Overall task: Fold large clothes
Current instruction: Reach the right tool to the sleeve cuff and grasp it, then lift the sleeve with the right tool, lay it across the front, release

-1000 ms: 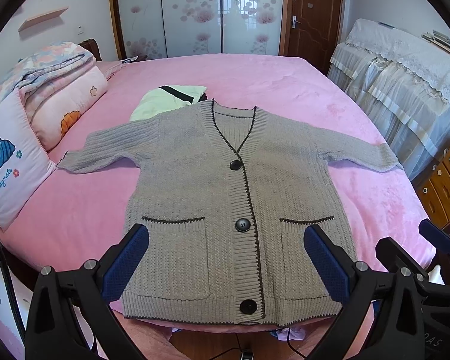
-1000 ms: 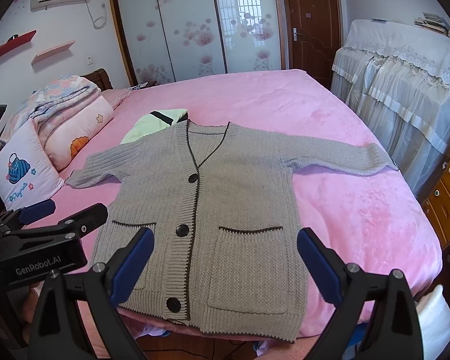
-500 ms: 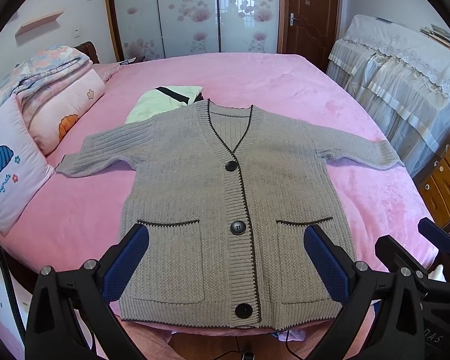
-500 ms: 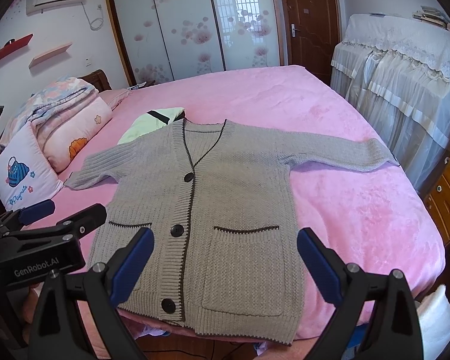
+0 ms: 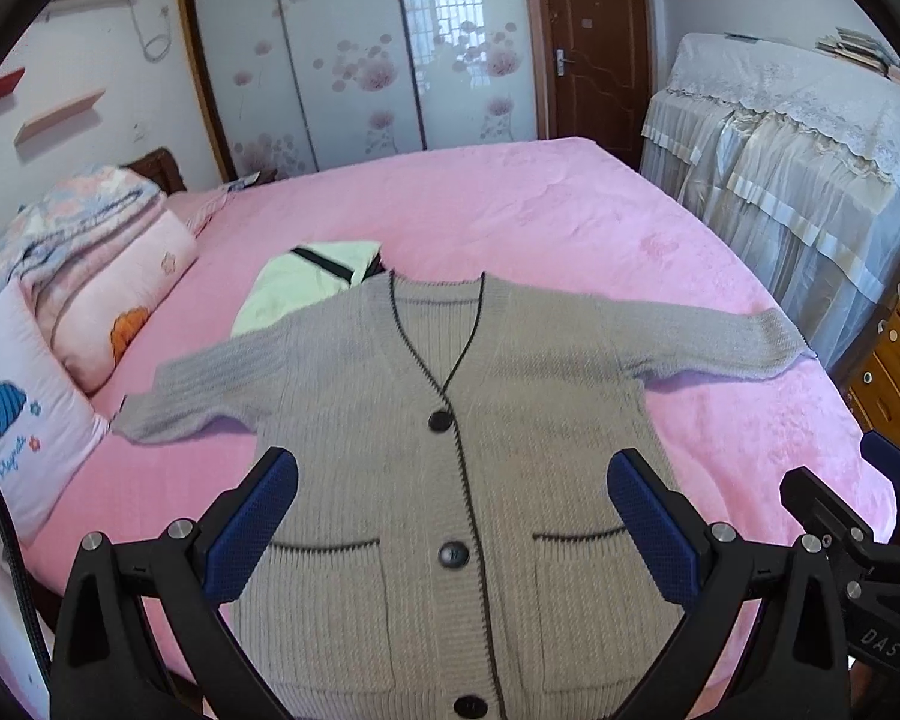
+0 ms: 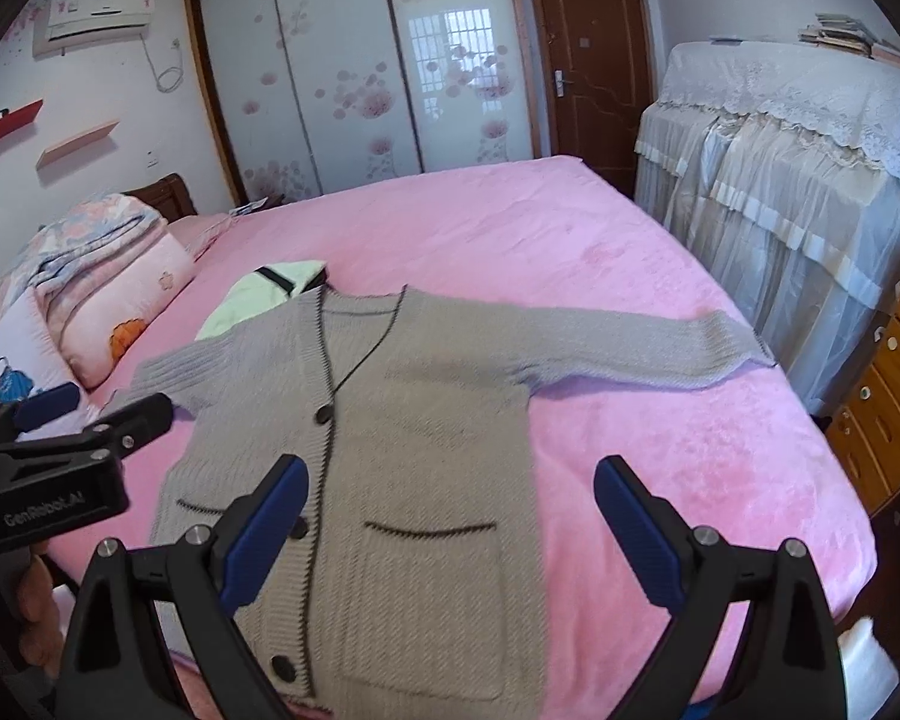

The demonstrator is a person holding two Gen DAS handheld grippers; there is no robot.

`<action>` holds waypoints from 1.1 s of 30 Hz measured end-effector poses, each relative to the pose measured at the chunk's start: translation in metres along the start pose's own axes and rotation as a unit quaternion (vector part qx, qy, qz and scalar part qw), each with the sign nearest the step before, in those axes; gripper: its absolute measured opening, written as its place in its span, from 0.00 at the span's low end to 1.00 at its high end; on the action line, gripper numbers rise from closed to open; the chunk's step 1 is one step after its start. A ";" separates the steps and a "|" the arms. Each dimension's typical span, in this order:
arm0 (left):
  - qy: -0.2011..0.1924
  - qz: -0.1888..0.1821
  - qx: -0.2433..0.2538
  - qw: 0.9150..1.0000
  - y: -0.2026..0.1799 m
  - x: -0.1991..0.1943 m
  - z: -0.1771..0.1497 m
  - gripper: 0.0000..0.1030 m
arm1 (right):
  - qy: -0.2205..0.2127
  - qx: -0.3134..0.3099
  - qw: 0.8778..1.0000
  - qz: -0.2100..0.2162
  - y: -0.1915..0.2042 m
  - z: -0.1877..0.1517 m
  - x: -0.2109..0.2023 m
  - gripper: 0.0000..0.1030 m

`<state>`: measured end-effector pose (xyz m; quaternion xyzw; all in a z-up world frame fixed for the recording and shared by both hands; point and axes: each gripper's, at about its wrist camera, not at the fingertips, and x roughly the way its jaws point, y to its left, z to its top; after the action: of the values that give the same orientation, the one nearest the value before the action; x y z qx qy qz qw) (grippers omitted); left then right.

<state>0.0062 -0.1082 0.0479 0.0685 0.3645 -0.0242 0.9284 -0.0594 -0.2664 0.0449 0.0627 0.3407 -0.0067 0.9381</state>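
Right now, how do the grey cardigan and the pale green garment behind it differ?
The grey cardigan lies spread flat, buttoned, sleeves out; the pale green garment is bunched up. The cardigan is knitted, the green garment smooth with a dark stripe. The cardigan's shoulder overlaps the green garment. Both lie on the pink bed.

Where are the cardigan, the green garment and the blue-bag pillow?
cardigan [image 5: 390, 450]: left wrist view, its chest.
green garment [image 5: 294, 288]: left wrist view, its middle.
pillow [image 5: 24, 420]: left wrist view, its printed front.

Pink bed [image 5: 510, 210], floral sliding wardrobe [image 5: 354, 54], brown door [image 5: 594, 42].
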 end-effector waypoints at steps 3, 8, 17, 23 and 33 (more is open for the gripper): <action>-0.018 -0.006 0.024 1.000 -0.020 0.010 0.023 1.00 | -0.003 0.011 1.000 -0.009 -0.021 0.014 0.012 0.94; -0.054 -0.023 0.056 0.997 -0.060 0.035 0.063 1.00 | -0.018 0.028 0.997 -0.065 -0.070 0.043 0.037 0.94; -0.083 -0.094 0.048 0.991 -0.138 0.134 0.106 1.00 | 0.015 0.154 0.981 -0.118 -0.230 0.076 0.115 0.94; -0.049 -0.129 0.004 0.990 -0.175 0.215 0.108 1.00 | 0.070 0.249 0.959 -0.113 -0.328 0.062 0.183 0.81; 0.081 -0.155 0.017 0.985 -0.216 0.320 0.086 1.00 | 0.113 0.357 0.923 -0.085 -0.379 0.034 0.283 0.66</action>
<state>0.2782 -0.3332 -0.1309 0.0287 0.4441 -0.1681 0.8796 0.1582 -0.6382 -0.1534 0.3646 0.4232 -0.2010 0.8047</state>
